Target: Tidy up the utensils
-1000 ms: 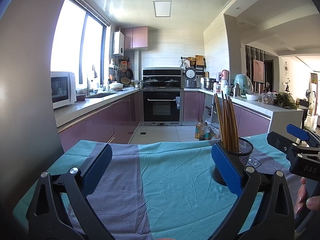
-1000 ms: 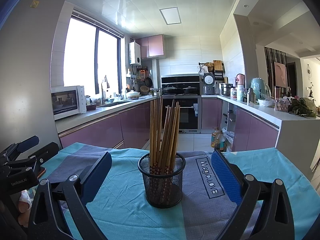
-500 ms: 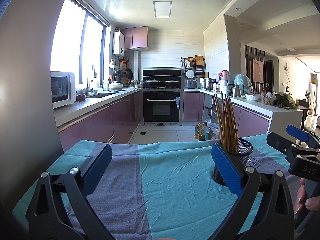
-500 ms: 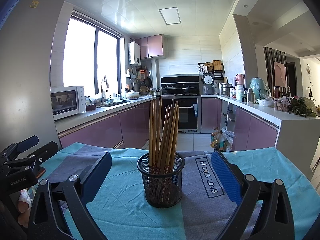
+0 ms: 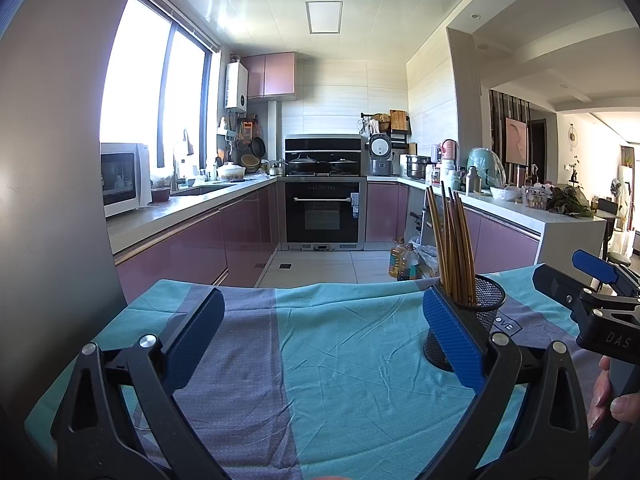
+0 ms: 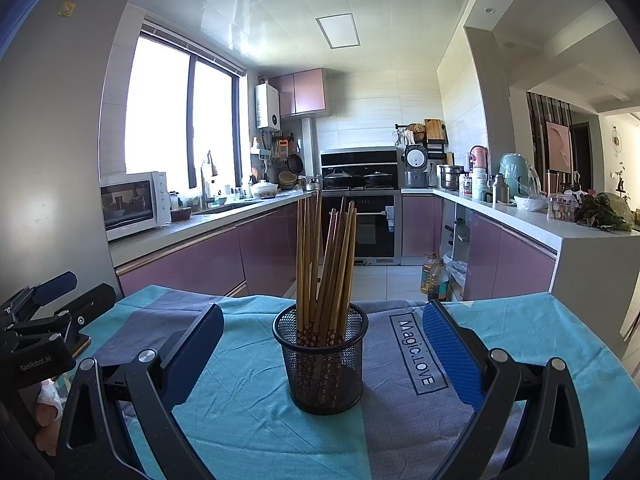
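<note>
A: How many holders are on the worktop (image 6: pixel 520 320)?

B: One black mesh cup (image 6: pixel 320 356), standing upright on the teal and grey cloth (image 6: pixel 248 392). It holds a bundle of wooden chopsticks (image 6: pixel 324 264); I count roughly ten, but they overlap too much to be sure. They lean in two loose groups inside the cup.

A: And the hand-held grippers?

B: Two. The right hand-held gripper (image 6: pixel 322 344) is spread wide with nothing in it; the cup sits between its blue pads (image 6: pixel 452 348), touching neither. The left hand-held gripper (image 5: pixel 320 328) is equally wide apart and empty, well to the left of the cup, which its right pad partly covers in that view.

A: Anything else near the cup?

B: The printed label "Magic.LOVE" (image 6: pixel 416 352) lies on the cloth just right of it. Beyond the cup are two oil bottles (image 6: pixel 434 276) on the floor, an oven (image 6: pixel 368 228), and a microwave (image 6: pixel 132 202) far left.
</note>
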A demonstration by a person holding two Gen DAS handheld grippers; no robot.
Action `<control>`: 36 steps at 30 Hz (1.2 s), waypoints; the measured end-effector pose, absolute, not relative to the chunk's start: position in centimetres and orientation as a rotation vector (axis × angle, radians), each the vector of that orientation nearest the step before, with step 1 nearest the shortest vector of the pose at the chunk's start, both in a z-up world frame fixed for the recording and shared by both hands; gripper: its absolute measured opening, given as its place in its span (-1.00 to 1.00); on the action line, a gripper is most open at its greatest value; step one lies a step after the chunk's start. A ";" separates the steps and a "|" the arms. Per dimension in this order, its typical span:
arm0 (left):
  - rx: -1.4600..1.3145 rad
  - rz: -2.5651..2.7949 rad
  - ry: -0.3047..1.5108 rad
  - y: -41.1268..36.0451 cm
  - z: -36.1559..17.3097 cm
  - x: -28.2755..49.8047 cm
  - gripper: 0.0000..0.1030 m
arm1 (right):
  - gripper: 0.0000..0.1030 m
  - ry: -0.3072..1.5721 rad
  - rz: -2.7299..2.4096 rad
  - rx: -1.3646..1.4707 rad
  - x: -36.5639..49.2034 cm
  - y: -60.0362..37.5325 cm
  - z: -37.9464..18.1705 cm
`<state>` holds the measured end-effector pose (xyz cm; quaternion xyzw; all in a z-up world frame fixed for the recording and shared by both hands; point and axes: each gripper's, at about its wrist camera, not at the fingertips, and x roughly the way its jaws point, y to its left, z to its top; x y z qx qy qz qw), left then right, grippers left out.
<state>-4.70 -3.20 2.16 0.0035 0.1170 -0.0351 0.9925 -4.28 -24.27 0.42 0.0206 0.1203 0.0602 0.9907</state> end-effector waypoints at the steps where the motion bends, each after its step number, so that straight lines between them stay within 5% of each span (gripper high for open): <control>1: 0.008 -0.070 0.235 -3.2 2.2 -4.7 0.90 | 0.87 0.242 0.121 0.041 -4.3 -24.3 0.4; 36: 0.010 -0.073 0.234 -3.3 2.1 -4.8 0.90 | 0.87 0.241 0.117 0.051 -4.5 -24.5 0.3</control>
